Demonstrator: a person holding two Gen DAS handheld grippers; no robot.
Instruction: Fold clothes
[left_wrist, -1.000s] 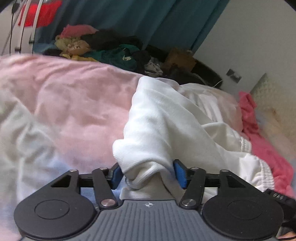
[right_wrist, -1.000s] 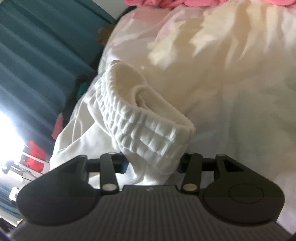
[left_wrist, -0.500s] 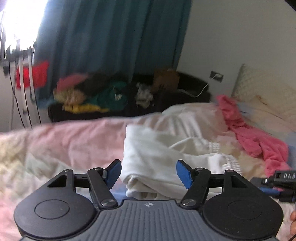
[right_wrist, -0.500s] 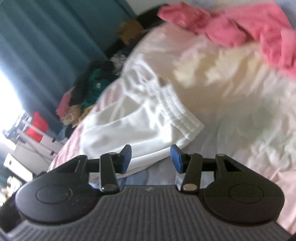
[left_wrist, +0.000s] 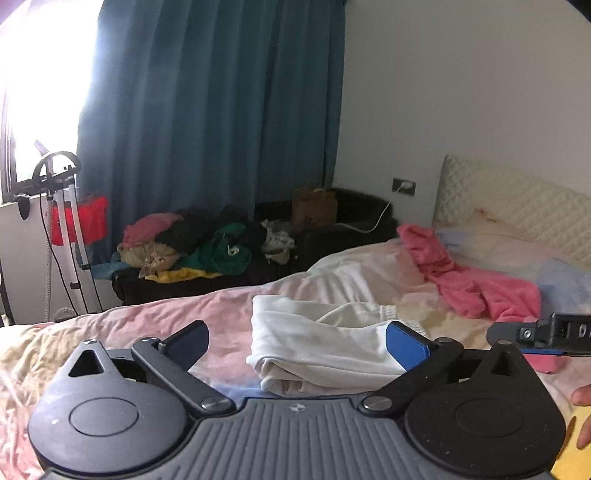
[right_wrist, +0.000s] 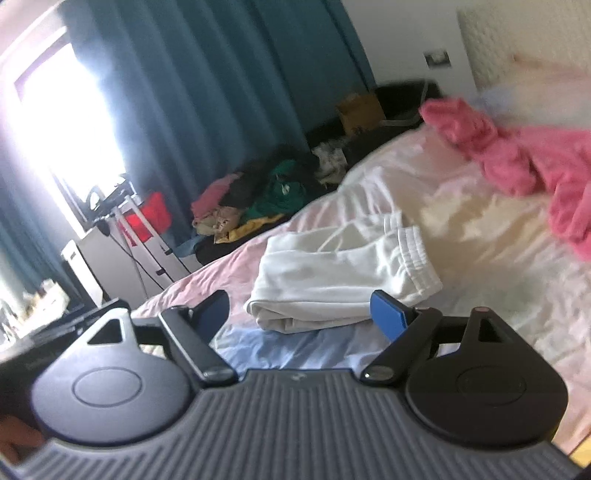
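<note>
1. Left wrist view: the left gripper (left_wrist: 297, 341) hangs above the bed (left_wrist: 110, 332) with its blue-padded fingers (left_wrist: 406, 345) spread wide and nothing between them.
2. Same view: the folded white garment (left_wrist: 314, 343) lies on the pastel bedspread just ahead of the fingers. Its long axis runs left to right, the stacked folded edges facing the camera at lower left and the ribbed waistband at the right end.
3. A pink garment (left_wrist: 476, 284) sprawls further right, well apart from it, near the headboard (left_wrist: 517, 206). The tip of the right gripper (left_wrist: 546, 334) shows at the right edge.
4. Right wrist view: the right gripper (right_wrist: 299, 314) is likewise spread wide and empty.
5. Here the white garment (right_wrist: 340, 273) sits just beyond the fingers, long axis rising from lower left to the elastic waistband (right_wrist: 417, 254) at upper right.
6. A clothes pile (right_wrist: 258, 199) lies beyond the bed, under the teal curtain (right_wrist: 221, 92).
</note>
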